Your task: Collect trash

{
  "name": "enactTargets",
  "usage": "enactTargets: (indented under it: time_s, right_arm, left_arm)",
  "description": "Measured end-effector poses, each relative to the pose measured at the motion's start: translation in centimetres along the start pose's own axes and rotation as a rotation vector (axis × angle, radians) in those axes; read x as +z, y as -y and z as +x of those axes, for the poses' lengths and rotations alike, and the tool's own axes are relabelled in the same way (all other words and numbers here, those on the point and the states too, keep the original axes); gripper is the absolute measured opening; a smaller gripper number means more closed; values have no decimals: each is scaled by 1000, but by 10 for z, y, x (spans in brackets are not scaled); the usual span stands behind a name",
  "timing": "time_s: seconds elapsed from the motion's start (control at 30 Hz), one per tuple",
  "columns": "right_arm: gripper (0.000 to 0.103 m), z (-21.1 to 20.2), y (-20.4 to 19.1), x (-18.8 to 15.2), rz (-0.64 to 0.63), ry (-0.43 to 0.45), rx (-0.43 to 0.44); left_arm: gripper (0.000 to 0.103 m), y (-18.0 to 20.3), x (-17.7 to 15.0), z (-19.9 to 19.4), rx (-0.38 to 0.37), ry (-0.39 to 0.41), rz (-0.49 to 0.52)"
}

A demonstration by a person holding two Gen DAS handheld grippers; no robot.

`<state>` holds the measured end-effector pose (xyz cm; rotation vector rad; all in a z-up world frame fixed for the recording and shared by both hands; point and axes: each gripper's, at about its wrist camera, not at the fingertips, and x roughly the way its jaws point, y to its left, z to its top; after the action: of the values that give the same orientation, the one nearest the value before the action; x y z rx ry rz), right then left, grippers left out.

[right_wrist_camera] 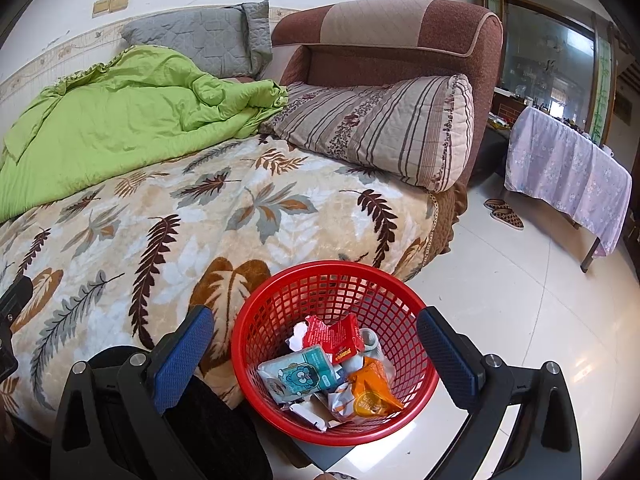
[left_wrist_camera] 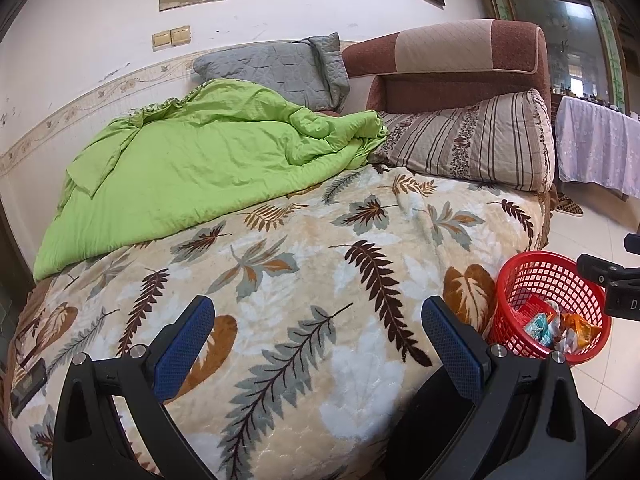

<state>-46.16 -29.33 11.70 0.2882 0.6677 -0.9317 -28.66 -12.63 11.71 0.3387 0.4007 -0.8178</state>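
— Currently, what does the left wrist view show?
— Left gripper [left_wrist_camera: 318, 322]: jaws wide, empty, above the leaf-print blanket [left_wrist_camera: 280, 264]; red basket [left_wrist_camera: 516, 280] at right.
— And the right wrist view?
— Right gripper [right_wrist_camera: 314, 334]: jaws wide, empty, over the basket holding wrappers [right_wrist_camera: 332, 368].

The left gripper [left_wrist_camera: 318, 334] hangs with its jaws spread wide and nothing between the blue pads [left_wrist_camera: 182, 346] — both fingers level, pointing forward. The right gripper [right_wrist_camera: 316, 344] is spread just as wide and empty — its black body shows at the right edge of the left wrist view.
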Motion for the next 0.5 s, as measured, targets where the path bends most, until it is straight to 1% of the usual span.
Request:
enactTargets:
  time_s: [0.5]
  right_arm:
    - [102,0,0,-1,-2,0,1]
  left_arm:
    - [103,-1,0,-1,-2,1,-1]
